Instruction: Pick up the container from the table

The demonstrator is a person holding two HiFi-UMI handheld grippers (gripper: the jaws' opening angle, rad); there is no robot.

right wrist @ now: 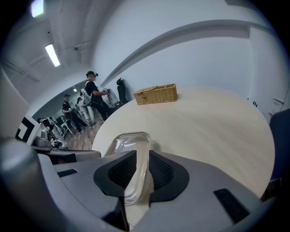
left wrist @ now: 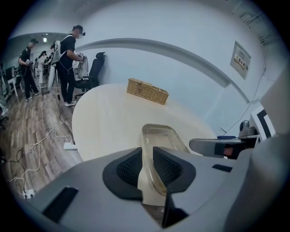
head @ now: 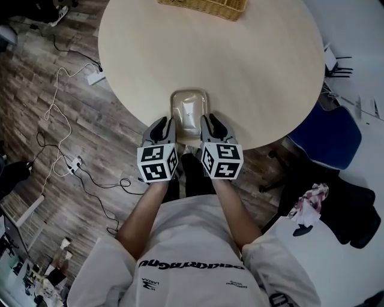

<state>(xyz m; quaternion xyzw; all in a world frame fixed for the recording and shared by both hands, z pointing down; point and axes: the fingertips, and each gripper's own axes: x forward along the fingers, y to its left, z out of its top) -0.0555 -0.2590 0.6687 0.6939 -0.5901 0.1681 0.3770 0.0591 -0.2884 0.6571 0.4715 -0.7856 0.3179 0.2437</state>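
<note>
Grip comes first: the left claw (left wrist: 146,165) is clamped on the left wall of the clear container (head: 189,109), the thin plastic pinched between its dark pads (left wrist: 129,168), and the right claw (right wrist: 141,170) is clamped the same way on the opposite wall. The container lies at the near edge of the round tabletop (head: 258,66), between the two claws; whether its base is off the surface I cannot tell. To lift well, I judge both claws should rise together and level, at a fixed spacing, since the thin walls look likely to flex or slip if one side leads. Around it, cables (head: 57,120) trail over the floor (head: 102,156) to the left, a wicker basket (head: 207,6) stands at the far edge, well apart, and a blue chair (head: 329,137) sits to the right; nothing blocks a straight lift.
</note>
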